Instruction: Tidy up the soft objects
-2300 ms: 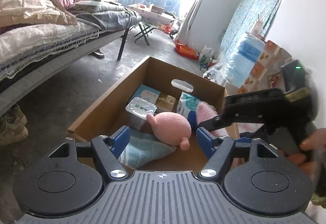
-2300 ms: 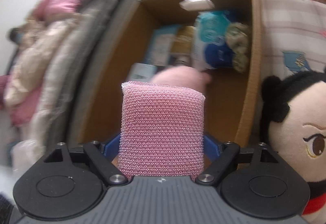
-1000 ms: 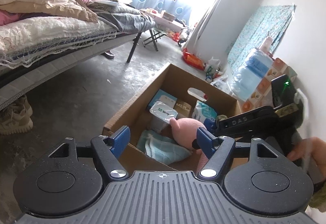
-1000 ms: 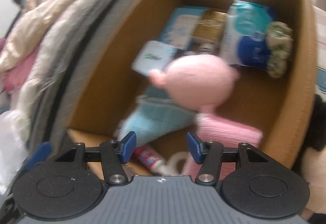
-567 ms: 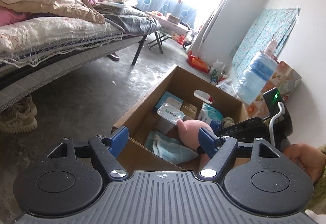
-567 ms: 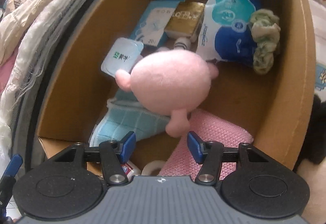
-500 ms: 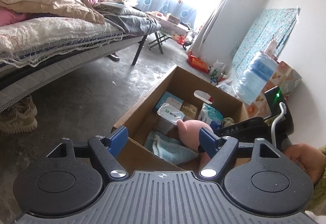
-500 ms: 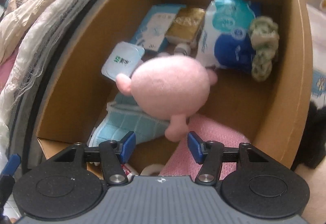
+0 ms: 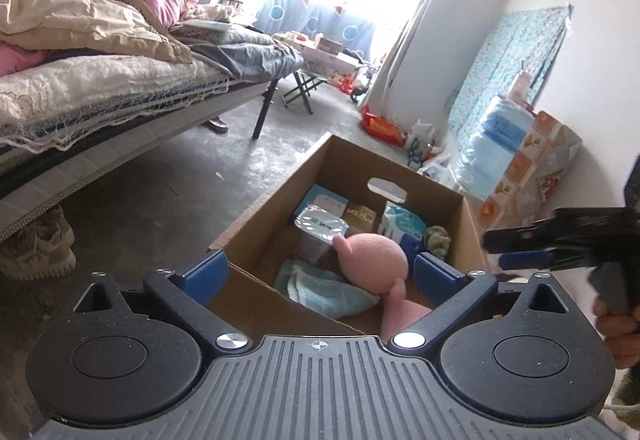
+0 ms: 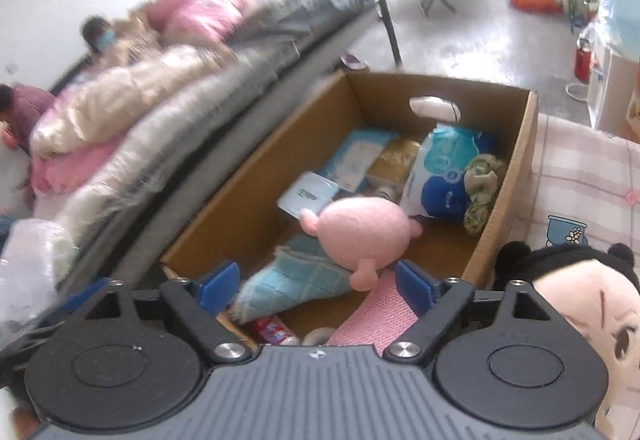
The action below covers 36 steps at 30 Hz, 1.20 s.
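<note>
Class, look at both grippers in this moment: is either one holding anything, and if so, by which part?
Nothing is held. The left gripper and right gripper are both open and empty; the pink sponge lies in the cardboard box.

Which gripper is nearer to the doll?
Right. The right gripper is open above the box with the doll beside it; the left gripper is open at the opposite side.

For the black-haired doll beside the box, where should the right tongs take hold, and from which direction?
Probably the doll's head, the only part visible. It lies outside the cardboard box's right wall on the checked cloth, face up. Come from above with the open right tongs straddling the soft, round head. Its body is out of view.
</note>
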Motion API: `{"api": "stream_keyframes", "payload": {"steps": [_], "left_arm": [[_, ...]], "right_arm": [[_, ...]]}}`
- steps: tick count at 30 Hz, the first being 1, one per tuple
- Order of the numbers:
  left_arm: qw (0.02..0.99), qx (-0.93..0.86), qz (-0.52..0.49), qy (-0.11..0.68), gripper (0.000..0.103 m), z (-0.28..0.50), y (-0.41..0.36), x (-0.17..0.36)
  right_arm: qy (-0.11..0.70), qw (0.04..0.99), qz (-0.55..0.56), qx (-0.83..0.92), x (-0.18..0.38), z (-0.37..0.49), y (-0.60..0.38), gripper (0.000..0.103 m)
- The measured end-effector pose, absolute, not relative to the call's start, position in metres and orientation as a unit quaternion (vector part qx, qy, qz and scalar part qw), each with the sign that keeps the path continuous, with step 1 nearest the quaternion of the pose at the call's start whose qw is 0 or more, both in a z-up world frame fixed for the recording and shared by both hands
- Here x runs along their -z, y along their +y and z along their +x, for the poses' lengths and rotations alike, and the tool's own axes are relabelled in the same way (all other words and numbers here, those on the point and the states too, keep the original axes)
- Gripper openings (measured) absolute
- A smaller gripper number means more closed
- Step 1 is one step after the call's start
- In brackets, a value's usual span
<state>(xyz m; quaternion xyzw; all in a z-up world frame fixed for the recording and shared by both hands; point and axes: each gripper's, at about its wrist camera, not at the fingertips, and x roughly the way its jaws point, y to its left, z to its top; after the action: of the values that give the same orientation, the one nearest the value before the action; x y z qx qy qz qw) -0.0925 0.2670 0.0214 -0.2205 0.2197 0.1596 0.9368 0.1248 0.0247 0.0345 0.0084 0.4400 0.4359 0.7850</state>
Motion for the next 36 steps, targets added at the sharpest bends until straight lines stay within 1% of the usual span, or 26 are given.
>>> {"api": "stream_keyframes", "payload": {"steps": [3, 6, 10, 12, 13, 15, 24, 25, 31, 33, 36], "left_arm": [[0.936, -0.163, -0.219, 0.221, 0.1, -0.092, 0.265, -0.023], [0.935, -0.169, -0.227, 0.215, 0.1, -0.095, 0.266, -0.023], [0.934, -0.174, -0.23, 0.209, 0.1, -0.097, 0.271, -0.023], [0.934, -0.175, -0.23, 0.208, 0.1, -0.097, 0.274, -0.022], [0.934, -0.176, -0.23, 0.208, 0.1, -0.096, 0.275, -0.022], [0.934, -0.176, -0.233, 0.206, 0.1, -0.095, 0.28, -0.019], [0.933, -0.177, -0.243, 0.196, 0.1, -0.096, 0.296, -0.014], [0.933, -0.177, -0.246, 0.196, 0.1, -0.096, 0.298, -0.013], [0.931, -0.177, -0.253, 0.193, 0.1, -0.098, 0.305, -0.009], [0.931, -0.177, -0.255, 0.192, 0.1, -0.1, 0.308, -0.009], [0.93, -0.18, -0.258, 0.19, 0.1, -0.103, 0.311, -0.008]], "right_arm": [[0.488, 0.739, 0.044, -0.462, -0.035, 0.13, 0.025, 0.09], [0.564, 0.677, 0.067, -0.467, -0.019, 0.143, 0.045, 0.096], [0.644, 0.624, 0.039, -0.44, 0.014, 0.158, 0.083, 0.096], [0.671, 0.614, 0.014, -0.416, 0.027, 0.163, 0.1, 0.1], [0.675, 0.613, 0.001, -0.41, 0.027, 0.163, 0.107, 0.101], [0.67, 0.608, -0.012, -0.426, 0.023, 0.161, 0.121, 0.1], [0.741, 0.564, -0.081, -0.355, 0.052, 0.157, 0.148, 0.101], [0.748, 0.557, -0.083, -0.351, 0.057, 0.157, 0.151, 0.103], [0.774, 0.527, -0.084, -0.341, 0.077, 0.155, 0.165, 0.103], [0.773, 0.521, -0.068, -0.354, 0.071, 0.155, 0.164, 0.103], [0.751, 0.529, -0.065, -0.391, 0.045, 0.151, 0.161, 0.103]]}}
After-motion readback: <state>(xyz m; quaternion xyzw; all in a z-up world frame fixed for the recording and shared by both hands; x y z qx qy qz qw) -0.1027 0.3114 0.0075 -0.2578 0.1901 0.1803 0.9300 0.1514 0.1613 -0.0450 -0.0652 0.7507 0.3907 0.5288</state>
